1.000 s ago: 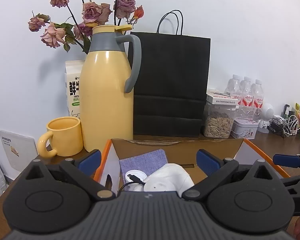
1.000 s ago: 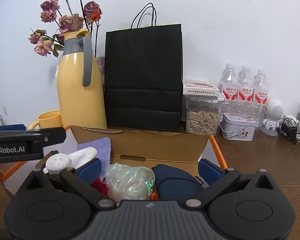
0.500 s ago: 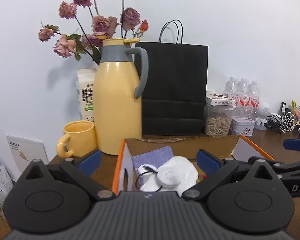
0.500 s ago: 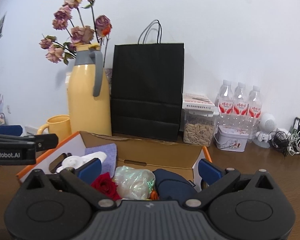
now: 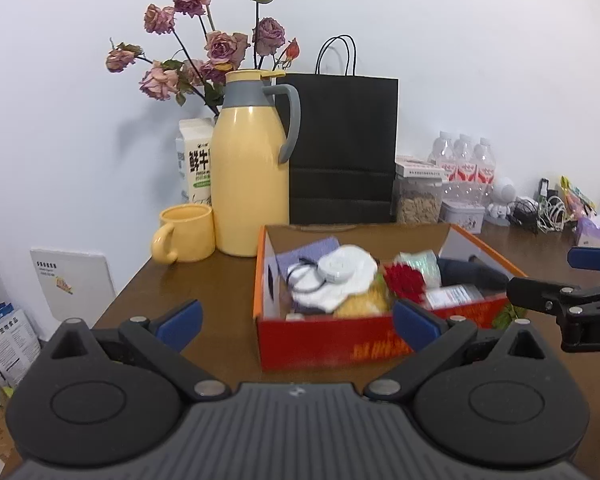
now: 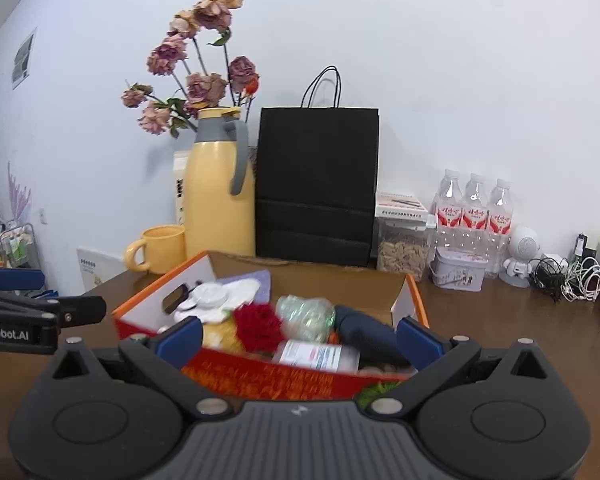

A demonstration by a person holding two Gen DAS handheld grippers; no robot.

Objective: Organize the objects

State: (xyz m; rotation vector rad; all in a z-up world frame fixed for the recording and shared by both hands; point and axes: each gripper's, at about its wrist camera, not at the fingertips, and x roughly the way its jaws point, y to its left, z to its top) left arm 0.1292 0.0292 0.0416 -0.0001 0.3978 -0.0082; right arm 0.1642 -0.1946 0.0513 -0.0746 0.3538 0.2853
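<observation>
Sitting on the brown surface (image 5: 204, 280), the red box (image 5: 340, 344) holds a white cloth (image 5: 340, 280), red flower (image 5: 404, 280), shiny bag (image 6: 306, 316), dark pouch (image 6: 364, 334) and bottle (image 6: 320, 356). Left gripper (image 5: 296, 318) and right gripper (image 6: 298, 334) have jaws spread, empty, near its front wall. Bare surface lies left of the box.

Black tool (image 5: 296, 320), blue fingertips (image 5: 180, 318)

Left gripper (image 5: 296, 316) jaws spread wide, empty, right gripper (image 6: 298, 336) likewise, side by side, level
</observation>
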